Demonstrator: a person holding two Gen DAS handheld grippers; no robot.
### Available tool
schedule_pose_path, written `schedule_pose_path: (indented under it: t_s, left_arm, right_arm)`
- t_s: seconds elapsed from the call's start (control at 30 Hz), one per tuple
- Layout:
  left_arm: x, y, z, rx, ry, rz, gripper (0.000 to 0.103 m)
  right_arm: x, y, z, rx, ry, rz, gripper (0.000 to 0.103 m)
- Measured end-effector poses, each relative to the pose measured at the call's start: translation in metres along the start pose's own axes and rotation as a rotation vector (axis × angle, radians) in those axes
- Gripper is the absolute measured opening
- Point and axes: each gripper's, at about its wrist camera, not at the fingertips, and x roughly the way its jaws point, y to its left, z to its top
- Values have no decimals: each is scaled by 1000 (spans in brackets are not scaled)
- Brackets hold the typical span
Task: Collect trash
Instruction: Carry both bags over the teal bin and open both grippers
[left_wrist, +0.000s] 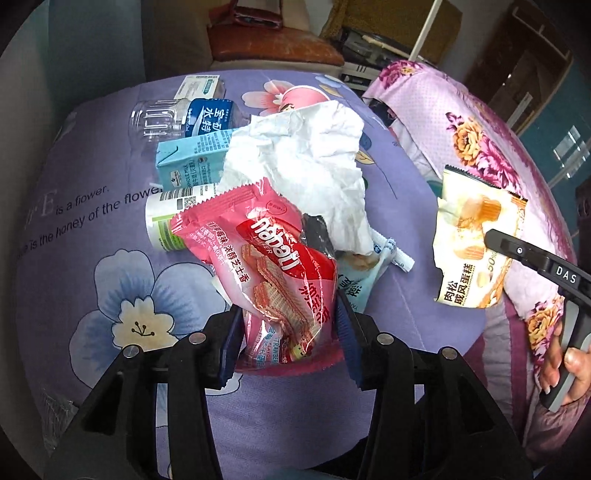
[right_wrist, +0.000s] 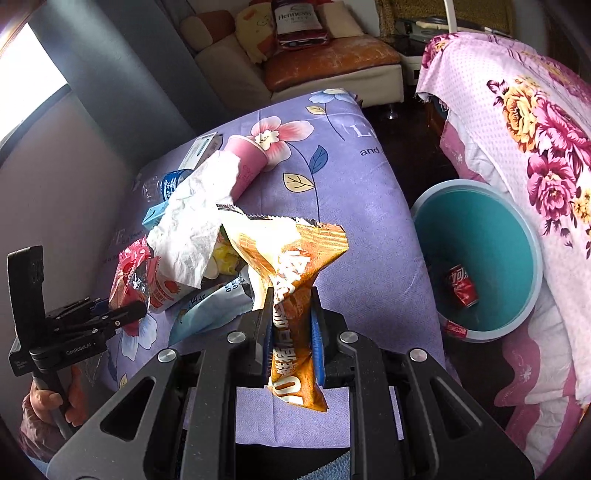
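My left gripper (left_wrist: 290, 332) is shut on a pink strawberry wafer wrapper (left_wrist: 273, 266), held over the trash pile on the purple floral cover (left_wrist: 92, 295). My right gripper (right_wrist: 291, 321) is shut on an orange-and-cream cake wrapper (right_wrist: 295, 266), held above the cover's right part; it also shows in the left wrist view (left_wrist: 476, 240). A teal trash bin (right_wrist: 491, 229) stands on the floor to the right with a red cola can (right_wrist: 461, 286) inside. Crumpled white paper (left_wrist: 310, 162), a blue carton (left_wrist: 188, 158), a clear water bottle (left_wrist: 184, 118) and a pink cup (right_wrist: 245, 162) lie in the pile.
A pink floral bedspread (right_wrist: 535, 147) rises to the right of the bin. A sofa with cushions (right_wrist: 314, 62) stands at the back. A grey wall (right_wrist: 55, 203) borders the cover's left side. A white-green bottle (left_wrist: 166, 218) and a light blue packet (right_wrist: 207, 310) lie among the trash.
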Motion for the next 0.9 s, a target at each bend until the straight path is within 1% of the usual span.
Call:
schedule_pose_path:
  t_s: [0.03,0.1,0.23,0.37,0.43,0.53,0.63,0.73,0.8,0.9]
  left_arm:
    - [1,1,0,-2,-3,8,47]
    - [-2,0,1,-3,-17,25,44]
    - [-22,-12,8,19,-76,10,43]
    - [-35,-40,25,73,-123,-33,43]
    - [-32,-60,35,107,-124,-56,43]
    - [-17,-98,50,179,-115,-82,43]
    - [7,-137,59,246,-84,-123,43]
    - [33,-178,66,307,-50,-151,43]
    - [51,-202,69,343,-25,-161,43]
    - [78,-232,73,382,16,-169,43]
  right_arm:
    - [0,-1,1,3,-2,2,16]
    - [-1,-4,2,7,-8,-1,16]
    - [-7,-19,7,34,-30,-11,16]
    - [-19,-40,13,76,-69,-23,16]
    - [-26,-54,15,103,-95,-37,16]
    - [-41,-83,19,153,-135,-70,16]
    - [-53,-112,20,195,-165,-121,16]
    - [-61,-140,18,232,-179,-157,16]
    - [-64,-155,18,246,-181,-185,16]
    - [-61,-176,16,266,-174,-206,16]
